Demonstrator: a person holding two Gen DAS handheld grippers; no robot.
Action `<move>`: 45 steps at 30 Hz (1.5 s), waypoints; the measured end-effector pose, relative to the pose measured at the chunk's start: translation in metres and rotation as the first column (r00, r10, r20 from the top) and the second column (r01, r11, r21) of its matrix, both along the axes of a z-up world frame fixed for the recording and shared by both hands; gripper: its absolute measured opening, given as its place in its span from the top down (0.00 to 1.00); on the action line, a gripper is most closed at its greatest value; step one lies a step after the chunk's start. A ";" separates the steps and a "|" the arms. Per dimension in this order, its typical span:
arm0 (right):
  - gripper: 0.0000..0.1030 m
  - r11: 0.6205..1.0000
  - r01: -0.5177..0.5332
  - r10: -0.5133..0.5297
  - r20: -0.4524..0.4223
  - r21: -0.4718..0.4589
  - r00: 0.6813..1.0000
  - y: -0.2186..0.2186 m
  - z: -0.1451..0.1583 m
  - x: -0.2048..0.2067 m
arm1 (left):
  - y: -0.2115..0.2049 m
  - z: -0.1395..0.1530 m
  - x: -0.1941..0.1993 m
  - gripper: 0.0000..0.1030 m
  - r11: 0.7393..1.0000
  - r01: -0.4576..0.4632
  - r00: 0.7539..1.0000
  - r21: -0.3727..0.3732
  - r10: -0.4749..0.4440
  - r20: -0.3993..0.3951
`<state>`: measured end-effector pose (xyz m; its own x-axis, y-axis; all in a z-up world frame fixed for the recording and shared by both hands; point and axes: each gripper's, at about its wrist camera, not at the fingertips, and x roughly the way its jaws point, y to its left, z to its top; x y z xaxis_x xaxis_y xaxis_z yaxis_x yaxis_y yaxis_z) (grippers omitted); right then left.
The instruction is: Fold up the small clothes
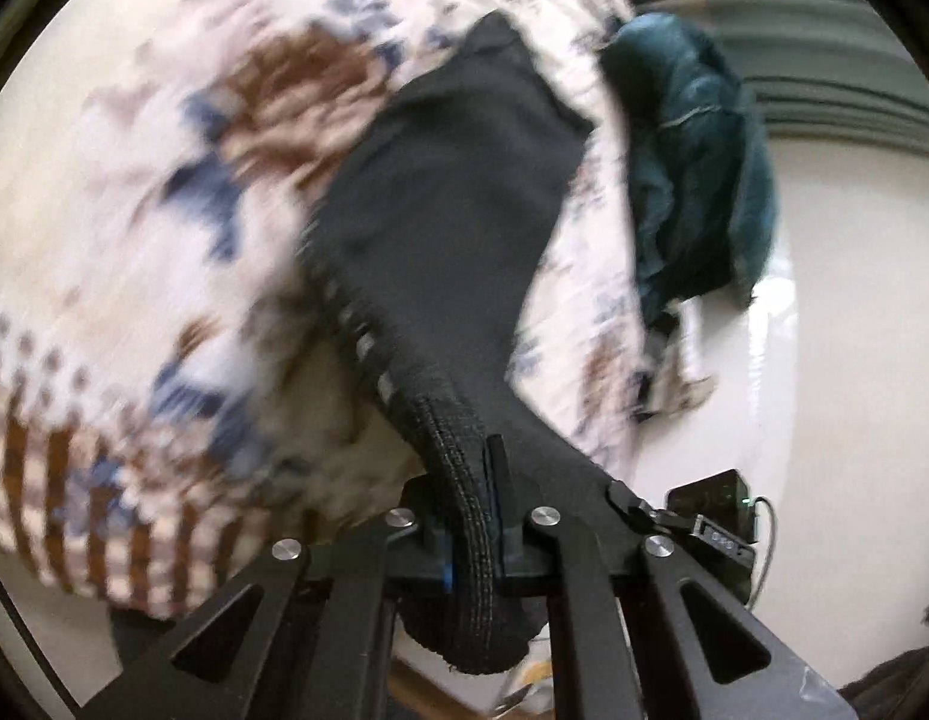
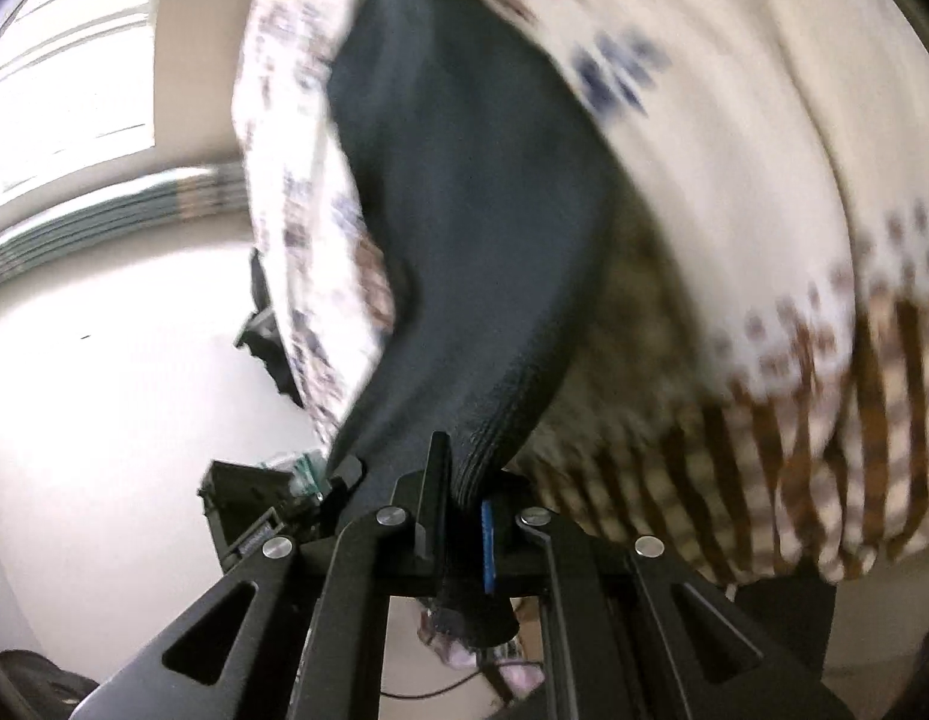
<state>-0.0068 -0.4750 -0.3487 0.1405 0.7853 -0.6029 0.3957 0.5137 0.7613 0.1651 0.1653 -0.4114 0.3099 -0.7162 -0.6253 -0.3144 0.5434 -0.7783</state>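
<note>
A small black garment (image 1: 452, 228) with a ribbed waistband hangs stretched over a patterned bedspread (image 1: 134, 210). My left gripper (image 1: 479, 516) is shut on one end of its waistband, with cloth bunched between the jaws and spilling below them. In the right wrist view the same black garment (image 2: 464, 210) runs up from my right gripper (image 2: 467, 516), which is shut on its other waistband end. Both views are blurred by motion. The far end of the garment still lies against the bedspread (image 2: 734, 150).
A dark teal garment (image 1: 698, 168) hangs over the bed's edge on the right of the left wrist view. Pale floor (image 1: 854, 330) lies beyond the bed. A small black box with a cable (image 1: 713, 501) sits low beside the grippers. A bright window (image 2: 68, 60) is at far left.
</note>
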 end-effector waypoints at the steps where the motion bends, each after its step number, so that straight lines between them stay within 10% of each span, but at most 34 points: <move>1: 0.92 1.000 0.006 -0.006 0.028 -0.004 1.000 0.002 0.014 0.009 | 0.001 0.006 0.008 0.94 1.000 -0.005 1.000 0.000 0.005 0.015; 10: 0.92 0.999 0.032 -0.022 0.212 -0.041 0.977 0.006 0.074 0.131 | -0.005 0.029 0.151 0.94 0.998 -0.057 0.983 -0.007 0.058 0.175; 20: 0.92 0.976 0.162 -0.127 0.223 -0.143 0.966 0.026 0.010 0.344 | 0.007 -0.071 0.368 0.91 0.999 -0.047 0.997 -0.027 0.048 0.055; 24: 0.88 0.968 0.245 -0.239 0.113 -0.045 0.964 0.016 -0.039 0.417 | 0.032 -0.086 0.399 0.44 0.976 -0.164 0.985 -0.141 0.169 0.024; 26: 0.77 0.955 0.297 -0.294 0.135 -0.002 0.946 0.007 -0.040 0.429 | 0.042 -0.080 0.401 0.41 0.966 -0.185 0.977 -0.182 0.201 0.071; 28: 0.56 0.947 0.322 -0.319 0.203 0.018 0.926 -0.004 -0.028 0.438 | 0.045 -0.068 0.404 0.39 0.985 -0.140 0.980 -0.096 0.152 0.130; 31: 0.53 0.954 0.246 -0.189 0.294 -0.170 0.937 -0.002 -0.013 0.446 | 0.029 -0.058 0.410 0.39 0.989 -0.003 0.978 0.151 -0.029 0.206; 36: 0.53 0.919 0.004 0.108 0.261 -0.393 0.959 0.034 -0.033 0.455 | -0.027 -0.085 0.428 0.42 0.866 0.214 0.937 0.452 -0.312 0.155; 39: 0.56 0.912 -0.083 0.174 0.194 -0.403 0.965 0.051 -0.060 0.460 | -0.049 -0.085 0.431 0.95 0.787 0.198 0.906 0.584 -0.374 0.198; 41: 0.93 0.902 -0.024 0.126 0.210 -0.430 0.970 0.048 -0.061 0.457 | -0.050 -0.073 0.430 0.95 0.804 0.168 0.898 0.570 -0.364 0.248; 45: 0.93 0.893 0.062 0.069 0.270 -0.447 0.960 0.036 -0.042 0.449 | -0.035 -0.062 0.436 0.95 0.841 0.107 0.924 0.531 -0.281 0.258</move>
<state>0.4425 -0.4390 -0.3908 0.3471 0.4421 -0.8271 0.2048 0.8249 0.5269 0.6014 0.1304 -0.4733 0.4387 -0.4000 -0.8047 0.0530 0.9054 -0.4212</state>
